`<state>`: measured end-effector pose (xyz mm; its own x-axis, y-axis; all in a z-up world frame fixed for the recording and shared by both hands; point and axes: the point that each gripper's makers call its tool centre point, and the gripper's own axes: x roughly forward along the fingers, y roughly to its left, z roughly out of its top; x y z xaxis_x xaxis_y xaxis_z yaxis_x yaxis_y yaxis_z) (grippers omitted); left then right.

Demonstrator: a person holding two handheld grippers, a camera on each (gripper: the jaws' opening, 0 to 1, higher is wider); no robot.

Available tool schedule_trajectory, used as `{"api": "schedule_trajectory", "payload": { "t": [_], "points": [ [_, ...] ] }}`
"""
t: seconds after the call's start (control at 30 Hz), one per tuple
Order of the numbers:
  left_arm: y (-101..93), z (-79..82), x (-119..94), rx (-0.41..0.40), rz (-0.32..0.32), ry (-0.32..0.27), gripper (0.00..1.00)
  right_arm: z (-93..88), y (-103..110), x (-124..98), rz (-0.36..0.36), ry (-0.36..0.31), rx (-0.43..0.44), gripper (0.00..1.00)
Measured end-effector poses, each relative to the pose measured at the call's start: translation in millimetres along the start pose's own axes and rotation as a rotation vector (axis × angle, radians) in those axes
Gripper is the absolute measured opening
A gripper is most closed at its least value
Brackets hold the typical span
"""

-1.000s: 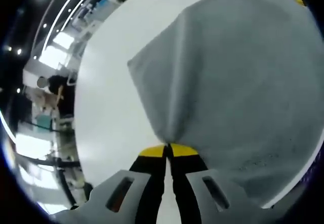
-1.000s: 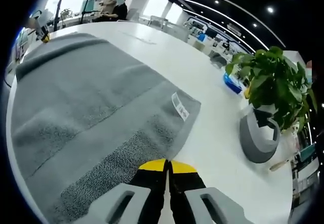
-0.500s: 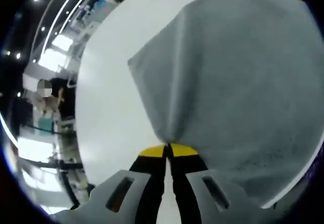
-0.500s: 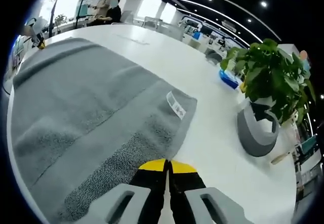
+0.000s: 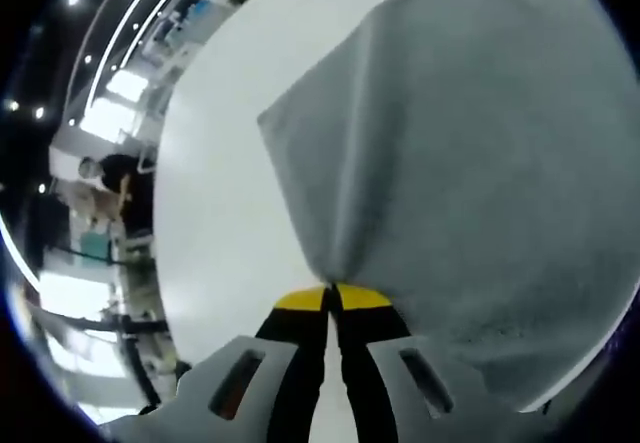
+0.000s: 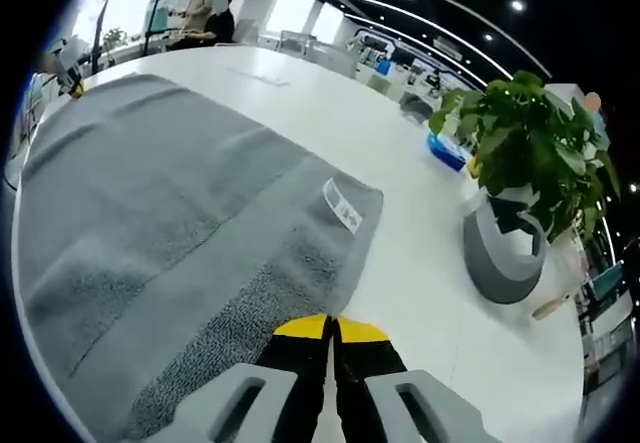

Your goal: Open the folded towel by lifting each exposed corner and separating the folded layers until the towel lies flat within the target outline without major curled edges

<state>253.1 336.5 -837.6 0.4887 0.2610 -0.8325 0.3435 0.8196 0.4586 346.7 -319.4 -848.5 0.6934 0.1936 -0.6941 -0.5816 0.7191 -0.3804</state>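
Both views are taken close above the towel (image 5: 470, 153).
The towel and white table (image 6: 420, 293) are shared ahead of each tool.

A broad white glossy tabletop (image 6: 330, 113) stretches ahead. To the right stands a leafy green plant in a grey round pot (image 6: 507, 248), a blue tray (image 6: 446, 151) beyond it. Curved strip lights on the dark ceiling (image 6: 440, 8) arc overhead; bright windows (image 6: 300, 8) glow far ahead.
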Motion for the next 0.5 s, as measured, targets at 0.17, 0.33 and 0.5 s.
{"api": "schedule_trajectory", "payload": {
  "t": [0.17, 0.33, 0.5],
  "points": [
    [1.0, -2.2, -1.6, 0.01, 0.002, 0.01, 0.02, -6.7, -7.5, -2.1, -0.013, 0.015, 0.019, 0.0],
    [0.9, -2.6, -1.2, 0.008, -0.003, 0.013, 0.02, -11.8, -12.7, -3.3, -0.021, 0.023, 0.044, 0.0],
    [2.2, -4.4, -0.1, 0.039, 0.002, 0.023, 0.02, -14.9, -16.0, -4.9, -0.023, 0.02, 0.08, 0.0]
  ]
}}
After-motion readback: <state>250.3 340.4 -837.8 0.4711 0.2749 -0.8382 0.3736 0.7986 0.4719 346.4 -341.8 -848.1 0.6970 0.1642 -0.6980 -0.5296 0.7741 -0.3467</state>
